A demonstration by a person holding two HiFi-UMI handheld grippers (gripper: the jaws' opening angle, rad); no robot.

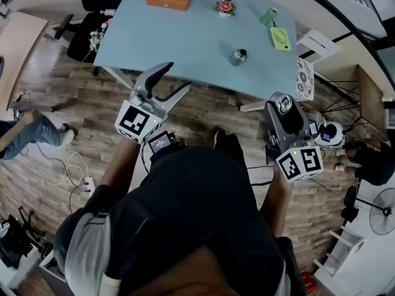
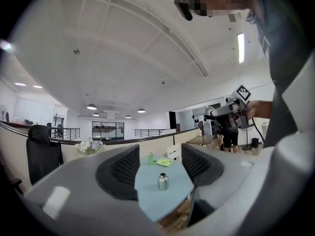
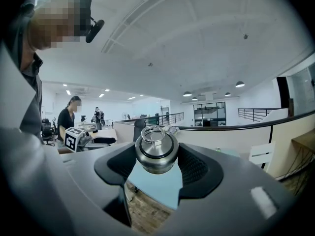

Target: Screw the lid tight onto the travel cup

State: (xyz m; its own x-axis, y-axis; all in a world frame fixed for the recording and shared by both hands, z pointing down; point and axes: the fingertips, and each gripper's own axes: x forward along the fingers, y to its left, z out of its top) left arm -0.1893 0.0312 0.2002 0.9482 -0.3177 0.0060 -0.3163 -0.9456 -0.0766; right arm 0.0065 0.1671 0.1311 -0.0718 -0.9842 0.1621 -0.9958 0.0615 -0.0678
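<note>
The right tool (image 3: 157,167) is clamped on the round brushed-steel lid with a wire ring on top (image 3: 156,151). Its pads press the lid's sides, so the ring faces up and the underside down, which is the attitude it needs to settle squarely onto a mouth. The small steel travel cup (image 1: 238,56) stands upright on the pale blue worktop (image 1: 185,42), at about one o'clock from the person in the head view and well apart from both tools. The left tool (image 1: 174,79) has its jaws spread with nothing between them and is aimed level at the cup — probably kept free to steady the body against twisting. The lid is in hand, but threading is not yet begun.
</note>
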